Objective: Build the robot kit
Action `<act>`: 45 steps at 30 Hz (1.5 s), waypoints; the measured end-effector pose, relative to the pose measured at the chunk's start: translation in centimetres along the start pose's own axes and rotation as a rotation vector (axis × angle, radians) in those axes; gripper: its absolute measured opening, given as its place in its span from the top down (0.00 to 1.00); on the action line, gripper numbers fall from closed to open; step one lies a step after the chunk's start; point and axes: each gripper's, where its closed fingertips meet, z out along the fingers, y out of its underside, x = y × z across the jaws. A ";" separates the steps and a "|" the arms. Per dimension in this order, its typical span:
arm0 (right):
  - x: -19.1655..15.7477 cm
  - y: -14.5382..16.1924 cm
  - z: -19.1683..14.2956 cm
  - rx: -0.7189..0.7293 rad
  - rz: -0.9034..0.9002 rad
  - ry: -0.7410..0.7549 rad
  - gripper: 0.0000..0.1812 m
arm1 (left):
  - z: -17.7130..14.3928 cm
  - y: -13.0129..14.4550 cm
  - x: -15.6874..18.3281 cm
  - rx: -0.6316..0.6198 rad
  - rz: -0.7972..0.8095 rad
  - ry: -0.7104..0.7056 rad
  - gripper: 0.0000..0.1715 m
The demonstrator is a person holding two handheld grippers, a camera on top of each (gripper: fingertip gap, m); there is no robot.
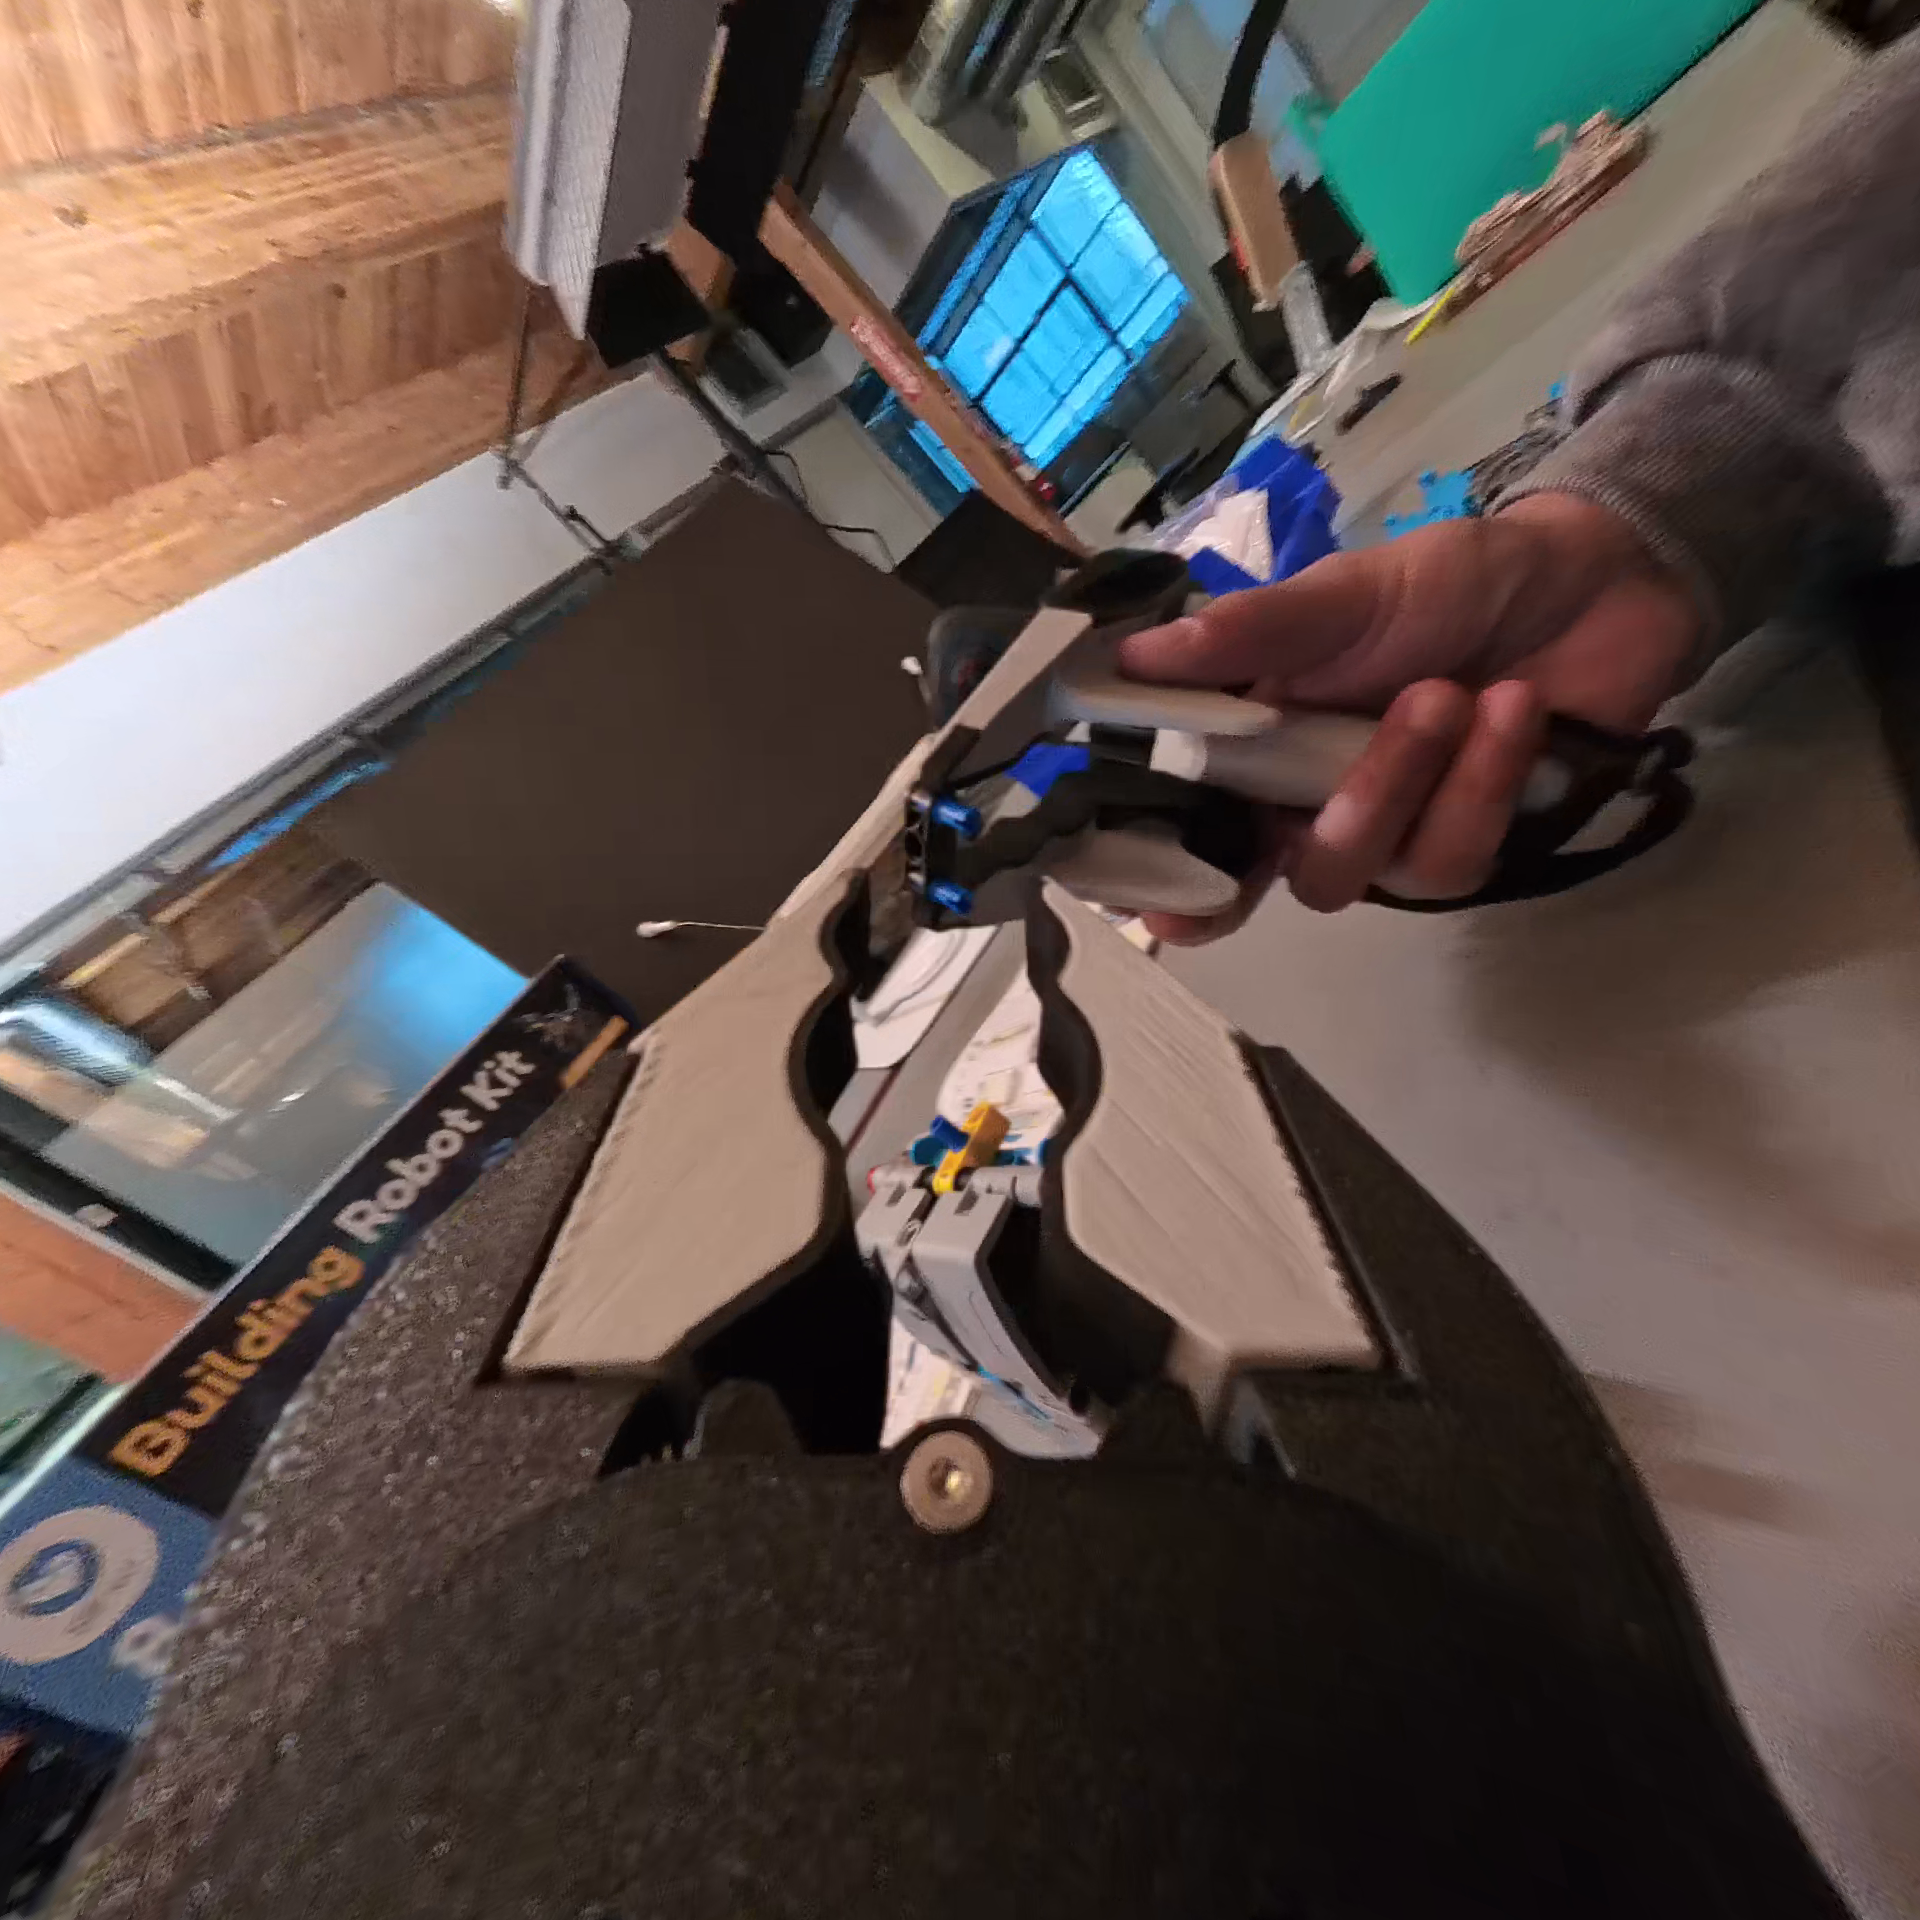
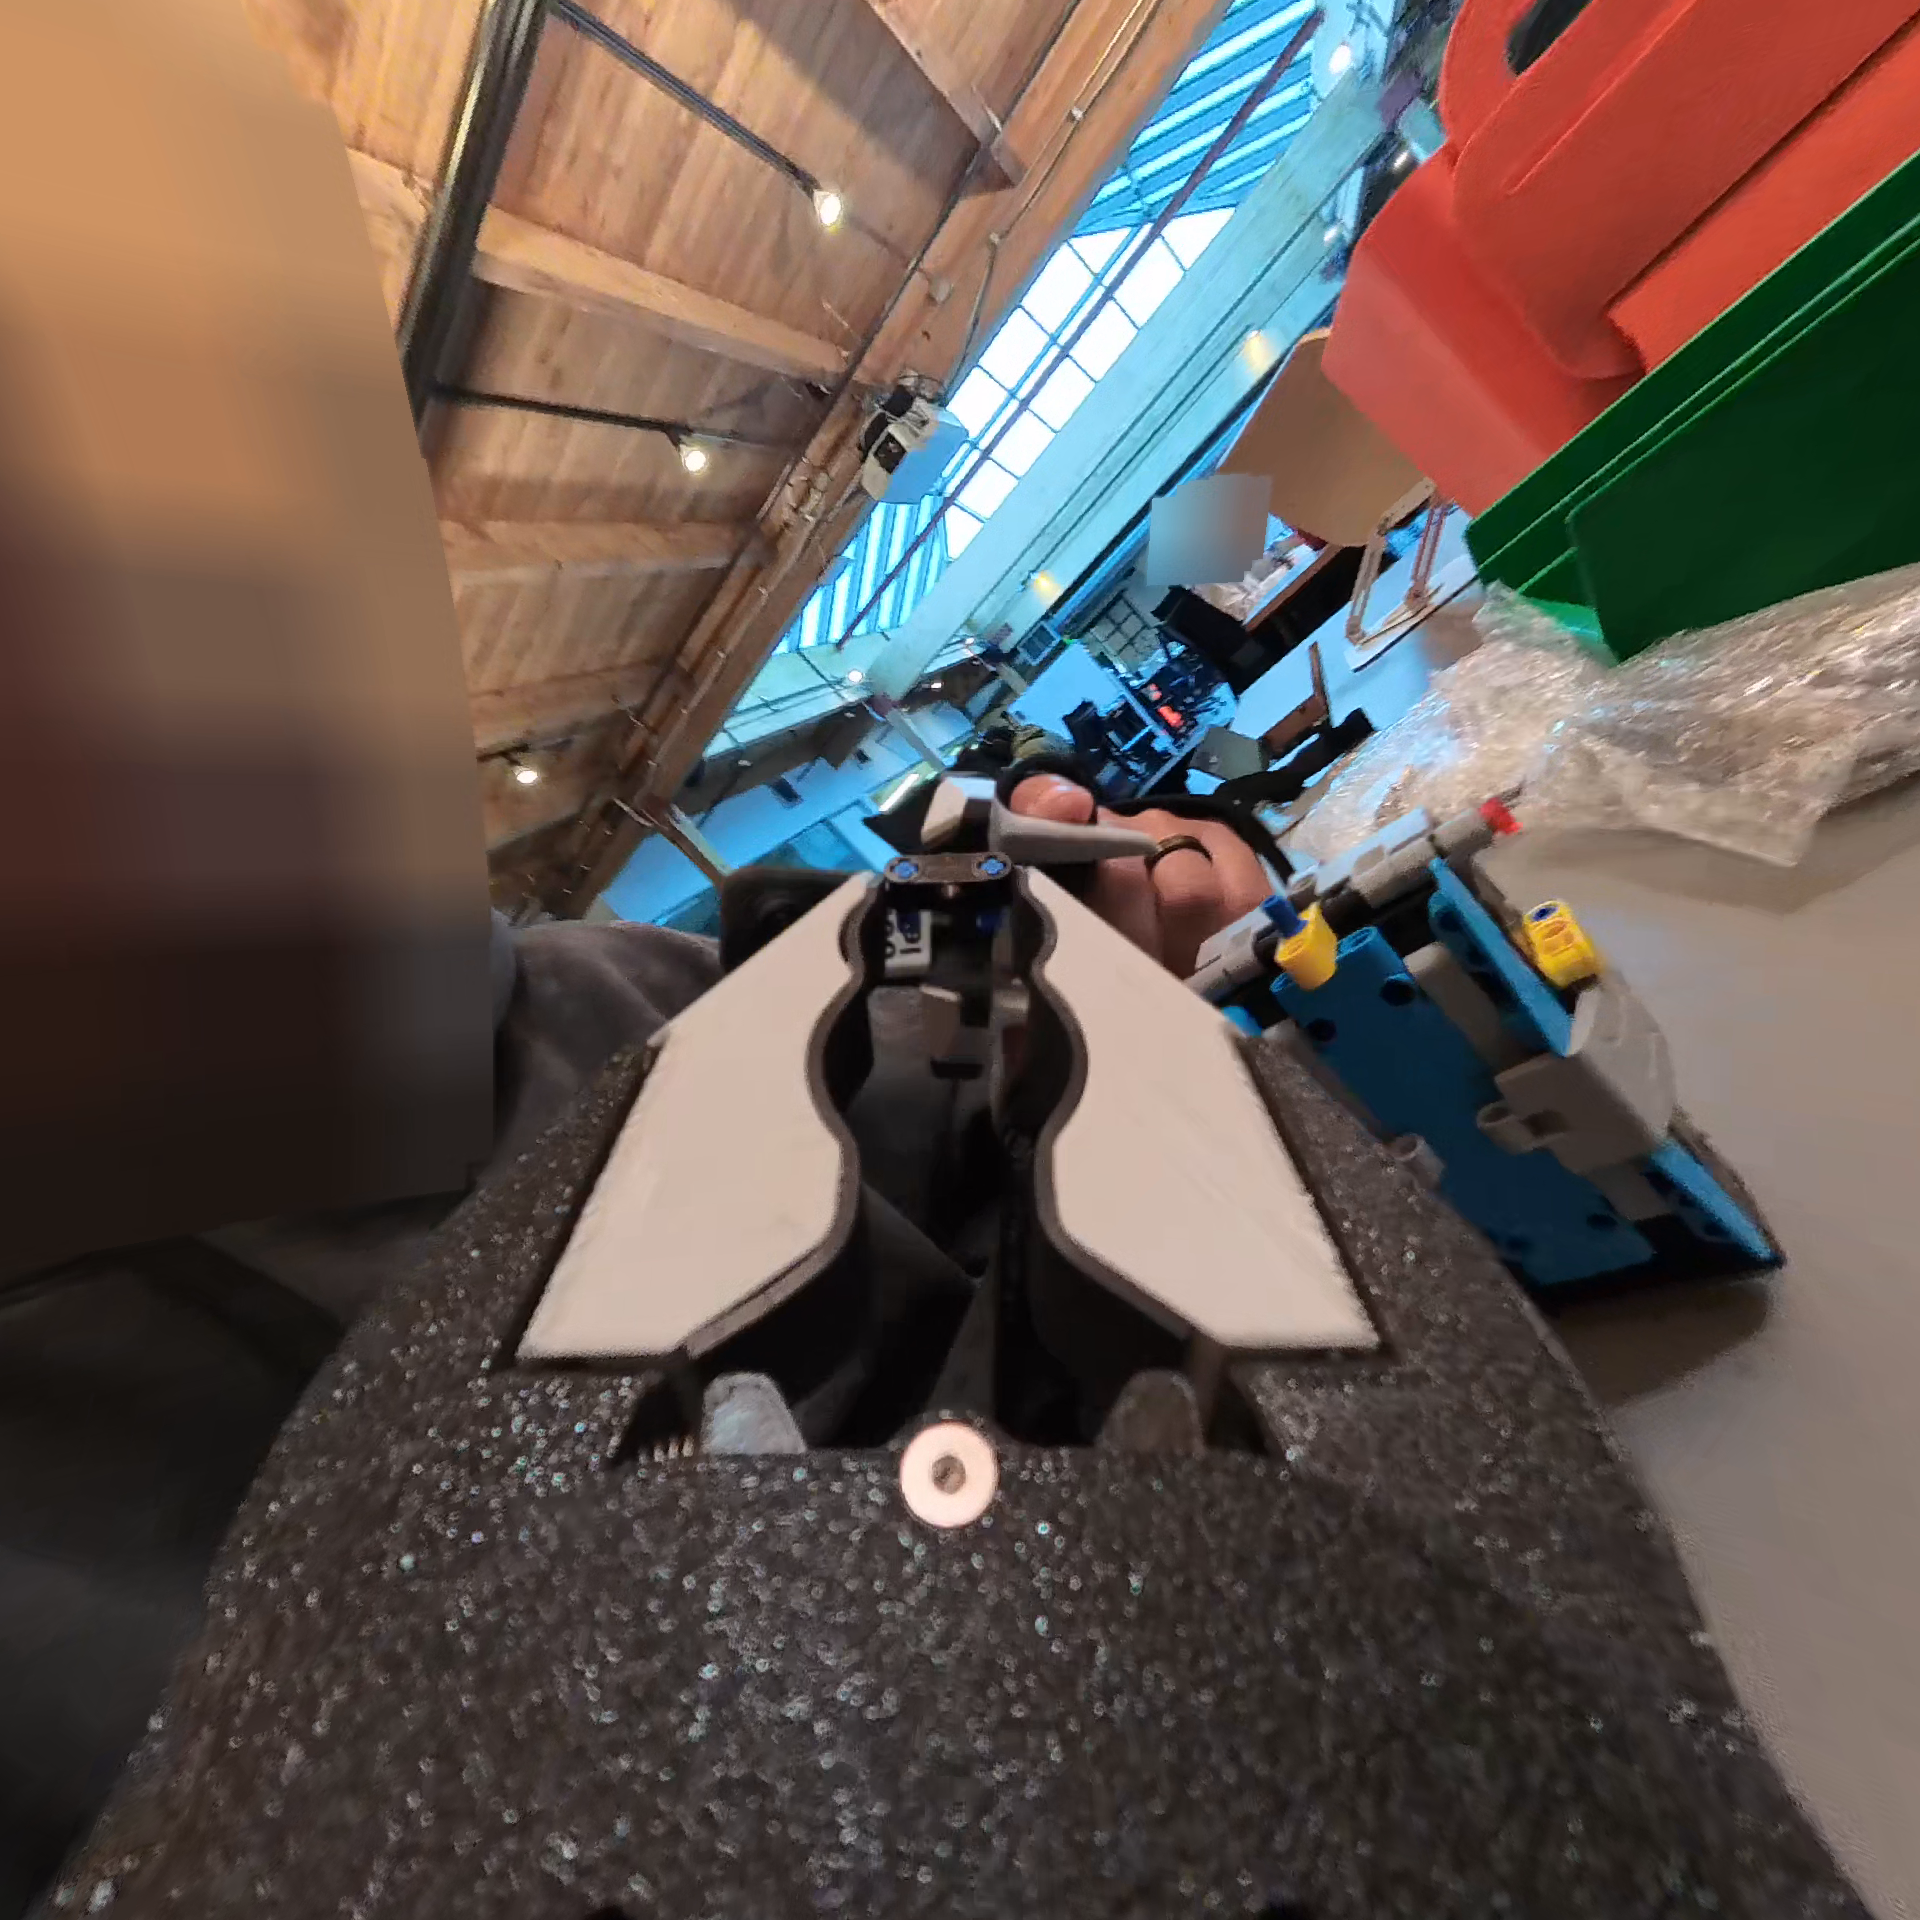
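My right gripper (image 2: 945, 888) is shut on a small black beam (image 2: 945, 868) with two blue pins, gripped end to end at its fingertips. In the left wrist view the same beam (image 1: 928, 847) stands upright just past my left gripper (image 1: 951, 904). The left jaws stand partly apart with nothing pinched between them, and the left pad is close to or touching the beam. The two grippers meet tip to tip above the table. A grey, blue and yellow building-kit model (image 2: 1455, 1049) lies on the table beside them. It also shows through the left gripper's gap (image 1: 961, 1184).
A dark kit box (image 1: 312, 1299) stands at the left. Crumpled clear wrap (image 2: 1662, 707) and orange (image 2: 1538, 270) and green (image 2: 1745, 488) slabs sit at the back right. A black board with cotton swabs (image 1: 665, 928) lies beyond. A hand (image 1: 1434, 717) holds the right gripper over the grey table (image 1: 1558, 1195). Both grippers' tips are close together, under 4 cm apart.
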 end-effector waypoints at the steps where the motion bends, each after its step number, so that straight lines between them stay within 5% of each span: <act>1: 0.0 0.3 0.2 -0.003 0.026 -0.013 0.88 | 0.1 0.0 0.0 0.000 0.021 -0.014 0.83; 9: 0.5 1.4 0.5 -0.064 0.010 0.019 0.87 | 0.0 0.4 0.6 -0.016 -0.061 0.060 0.93; 17: -0.8 1.4 -0.1 -0.188 -0.611 0.176 0.85 | -0.5 -1.7 1.4 0.102 -0.528 0.289 0.93; 22: -2.8 2.6 0.4 -0.250 -0.757 0.116 0.90 | -1.4 -3.6 2.9 0.188 -0.762 0.507 0.94; 37: -4.0 4.5 0.8 -0.305 -0.689 0.000 0.95 | -2.1 -4.5 4.2 0.218 -0.989 0.723 0.95; 42: -2.7 3.7 0.4 -0.330 -0.593 0.081 0.96 | -1.4 -3.2 3.7 0.169 -0.947 0.632 0.95; 45: -1.7 2.3 -0.8 -0.321 -0.565 0.149 0.97 | -1.4 -2.2 1.6 0.127 -0.766 0.483 0.90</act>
